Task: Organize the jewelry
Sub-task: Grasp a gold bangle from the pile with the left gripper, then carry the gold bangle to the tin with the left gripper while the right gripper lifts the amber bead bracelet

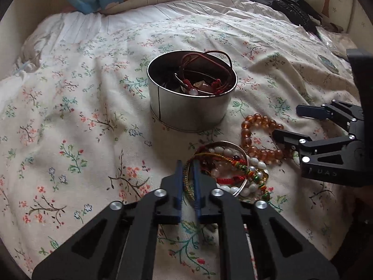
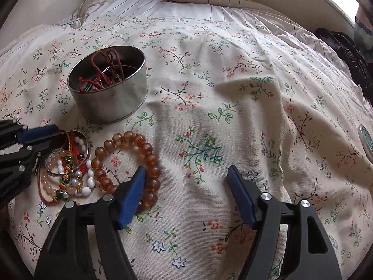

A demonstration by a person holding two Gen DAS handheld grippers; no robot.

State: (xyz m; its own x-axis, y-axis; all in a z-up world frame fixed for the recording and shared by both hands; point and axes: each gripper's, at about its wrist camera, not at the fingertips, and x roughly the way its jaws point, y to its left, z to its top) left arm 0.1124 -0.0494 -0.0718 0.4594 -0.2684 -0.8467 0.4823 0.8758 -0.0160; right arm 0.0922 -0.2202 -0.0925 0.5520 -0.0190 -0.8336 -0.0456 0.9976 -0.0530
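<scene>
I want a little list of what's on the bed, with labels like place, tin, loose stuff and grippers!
place: bed with a flowered sheet
tin: round metal tin, open, cords and beads inside
amber beads: bracelet on the sheet, outside the tin
pile: mixed bracelets beside the amber one
left gripper: closed at the pile's edge on a thin bangle
right gripper: open, nothing held, one finger over the amber beads

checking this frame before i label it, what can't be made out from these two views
- Left gripper: jaws shut on the thin gold bangle; the pinch point is partly hidden by the blue pads in the left wrist view.
- Tin: its bottom contents are in shadow under the red cords in both views.
- Pile of bracelets: its left side is covered by the left gripper in the right wrist view.
- Amber bead bracelet: its near part is hidden behind the right gripper.
</scene>
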